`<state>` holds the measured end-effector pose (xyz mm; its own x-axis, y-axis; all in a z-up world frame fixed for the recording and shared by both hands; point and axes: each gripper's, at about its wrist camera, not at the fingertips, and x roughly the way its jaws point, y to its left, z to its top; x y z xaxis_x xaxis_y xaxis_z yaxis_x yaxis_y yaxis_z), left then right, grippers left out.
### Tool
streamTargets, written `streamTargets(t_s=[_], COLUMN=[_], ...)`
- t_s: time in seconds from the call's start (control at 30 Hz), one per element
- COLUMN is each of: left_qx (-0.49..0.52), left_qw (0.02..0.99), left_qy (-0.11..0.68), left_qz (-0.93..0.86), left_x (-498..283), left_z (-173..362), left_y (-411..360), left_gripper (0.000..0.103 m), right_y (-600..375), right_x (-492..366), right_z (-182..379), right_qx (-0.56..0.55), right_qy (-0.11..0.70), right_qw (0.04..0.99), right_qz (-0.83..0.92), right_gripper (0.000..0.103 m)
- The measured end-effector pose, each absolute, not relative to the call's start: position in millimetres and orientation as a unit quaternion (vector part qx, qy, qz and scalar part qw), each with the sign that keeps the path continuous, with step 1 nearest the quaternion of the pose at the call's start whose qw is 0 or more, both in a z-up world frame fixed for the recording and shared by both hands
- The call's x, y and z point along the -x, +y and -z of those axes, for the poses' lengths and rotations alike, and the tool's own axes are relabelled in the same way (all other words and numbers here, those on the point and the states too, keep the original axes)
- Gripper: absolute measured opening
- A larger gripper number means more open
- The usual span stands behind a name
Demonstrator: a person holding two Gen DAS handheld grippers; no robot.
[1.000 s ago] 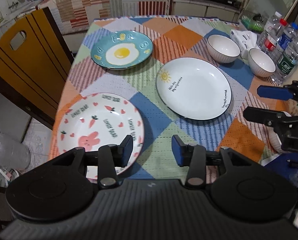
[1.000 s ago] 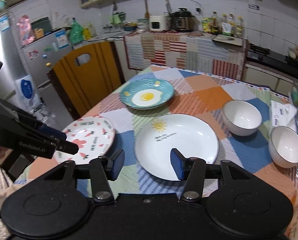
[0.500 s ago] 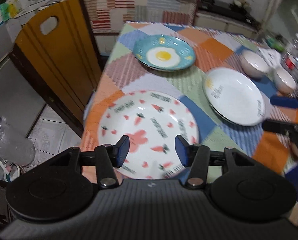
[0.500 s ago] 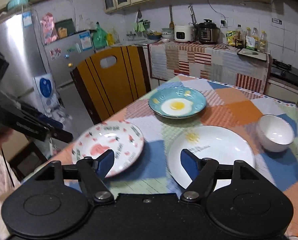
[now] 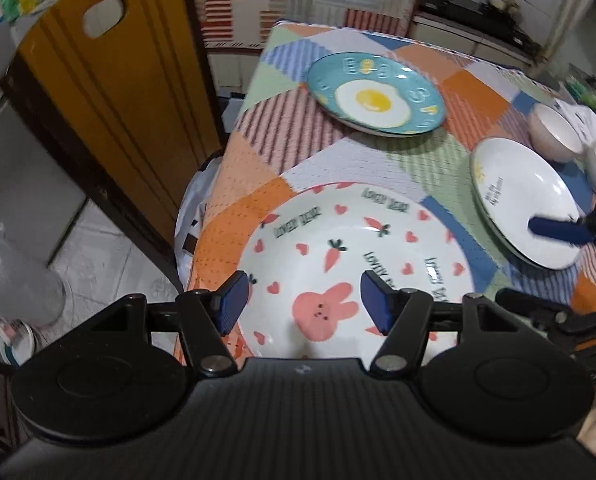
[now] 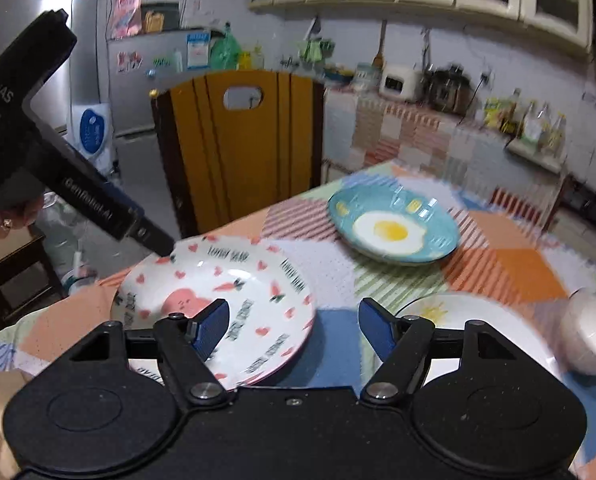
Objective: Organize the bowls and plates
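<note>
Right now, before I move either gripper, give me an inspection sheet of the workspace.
Surface: table under a patchwork cloth.
Job's things: rabbit plate near the table's corner; egg plate farther back; white plate and two bowls to the right. All lie flat and apart, none stacked.
Clutter: bottles at the far right edge, blurred.
Grippers: left gripper open, above the rabbit plate's near part; right gripper open, between the rabbit plate and the white plate. Neither holds anything.
Cables: nothing seen.
Surroundings: wooden chair at the table's left side; fridge and counter behind.
</note>
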<state>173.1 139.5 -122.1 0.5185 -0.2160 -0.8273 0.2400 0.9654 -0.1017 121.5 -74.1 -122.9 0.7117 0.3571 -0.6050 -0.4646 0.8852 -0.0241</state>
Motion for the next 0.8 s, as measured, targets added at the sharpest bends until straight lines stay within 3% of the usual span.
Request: streamTargets(t_s=[0.27, 0.33, 0.43, 0.5, 0.57, 0.8], left_qx=[-0.041, -0.041, -0.027, -0.023, -0.009, 0.065], left_qw=[0.859, 0.856, 0.849, 0.847, 0.844, 0.837], left_qy=[0.499, 0.508, 0.518, 0.521, 0.524, 0.532], left_qz=[0.102, 0.092, 0.098, 0.104, 0.114, 0.107], left_x=[-175, -177, -179, -178, -177, -180], left_z=[166, 177, 185, 184, 183, 188], left_y=[153, 157, 162, 161, 161, 172], left_gripper=[0.059, 0.057, 0.054, 0.045, 0.028, 0.025], right_y=[-86, -84, -84, -83, -86, -89], right_x=[-161, -164, -165, -166, -168, -202], right_z=[167, 177, 182, 181, 179, 183], right_qx=[-0.027, -0.031, -0.069, -0.071, -0.078, -0.12], right_qy=[0.417, 0.447, 0.463, 0.477, 0.491, 0.519], right_qw=[0.884, 0.871, 0.859, 0.85, 0.841, 0.821], right_qz=[-0.211, -0.204, -0.208, -0.212, -0.215, -0.204], right_gripper=[0.07, 0.049, 0.045, 0.044, 0.043, 0.017])
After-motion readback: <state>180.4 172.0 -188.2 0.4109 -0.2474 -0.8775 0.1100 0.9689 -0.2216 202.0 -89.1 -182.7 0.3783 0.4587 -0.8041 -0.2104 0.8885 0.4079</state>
